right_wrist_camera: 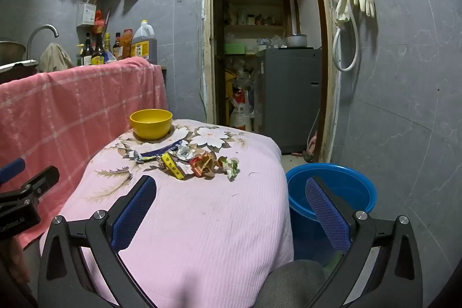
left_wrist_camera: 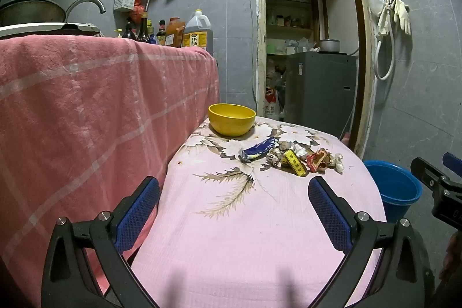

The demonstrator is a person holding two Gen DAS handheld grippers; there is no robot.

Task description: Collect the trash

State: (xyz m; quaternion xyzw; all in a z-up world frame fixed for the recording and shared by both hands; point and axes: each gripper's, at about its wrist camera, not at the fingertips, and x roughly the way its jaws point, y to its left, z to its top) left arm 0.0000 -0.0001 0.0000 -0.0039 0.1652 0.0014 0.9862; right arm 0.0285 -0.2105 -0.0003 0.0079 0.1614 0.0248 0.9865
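Note:
A row of crumpled wrappers [left_wrist_camera: 291, 156] lies on the pink flowered table cover [left_wrist_camera: 245, 221], beyond both grippers: a blue one [left_wrist_camera: 258, 149], a yellow strip [left_wrist_camera: 294, 166], a red one [left_wrist_camera: 317, 160]. In the right wrist view the same trash [right_wrist_camera: 187, 162] lies ahead and left of centre. My left gripper [left_wrist_camera: 234, 192] is open and empty, short of the trash. My right gripper [right_wrist_camera: 231, 192] is open and empty, over the table's right edge. A blue bucket [right_wrist_camera: 332, 192] stands on the floor right of the table, also in the left wrist view [left_wrist_camera: 392, 189].
A yellow bowl [left_wrist_camera: 232, 119] stands at the table's far end. A counter draped in a pink checked towel [left_wrist_camera: 86, 106] rises on the left, with bottles [left_wrist_camera: 173, 32] and a tap. A doorway [right_wrist_camera: 260, 48] opens behind, with a grey cabinet.

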